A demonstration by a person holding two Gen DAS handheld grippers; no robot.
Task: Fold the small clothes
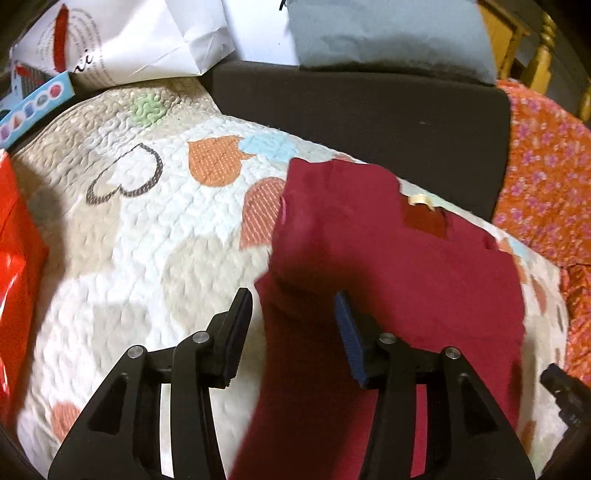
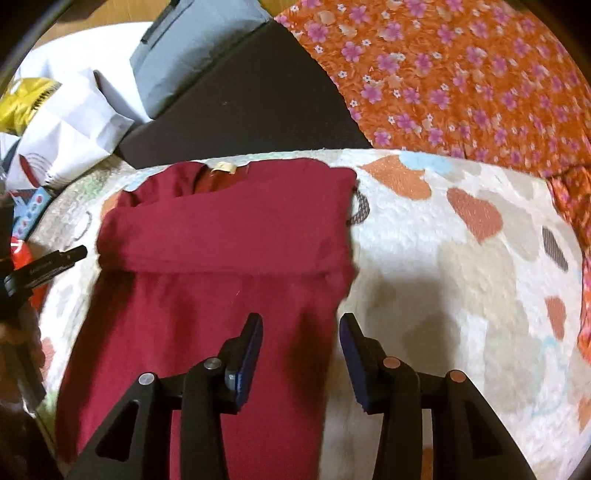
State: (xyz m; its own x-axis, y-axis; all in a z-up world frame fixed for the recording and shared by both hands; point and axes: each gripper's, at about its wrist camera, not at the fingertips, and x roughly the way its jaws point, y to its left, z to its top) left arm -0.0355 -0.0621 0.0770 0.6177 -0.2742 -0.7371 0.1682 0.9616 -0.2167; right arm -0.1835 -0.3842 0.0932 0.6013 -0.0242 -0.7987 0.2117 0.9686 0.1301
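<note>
A dark red garment (image 1: 399,266) lies on a quilted heart-patterned cover (image 1: 147,229), with its sleeves folded across the chest and a cream neck label (image 1: 419,200) at the far end. My left gripper (image 1: 293,306) is open and empty, its jaws astride the garment's left edge. In the right wrist view the garment (image 2: 221,251) fills the left half on the cover (image 2: 461,277), with the label (image 2: 223,168) at the top. My right gripper (image 2: 301,328) is open and empty over the garment's right edge. The left gripper's tip (image 2: 70,256) shows at the garment's left side.
A dark cushion (image 1: 369,110) with a grey pillow (image 1: 388,33) lies beyond the garment. An orange floral blanket (image 2: 461,74) is to the right. White paper bags (image 1: 147,40), a blue box (image 1: 33,107) and a red package (image 1: 14,266) sit to the left.
</note>
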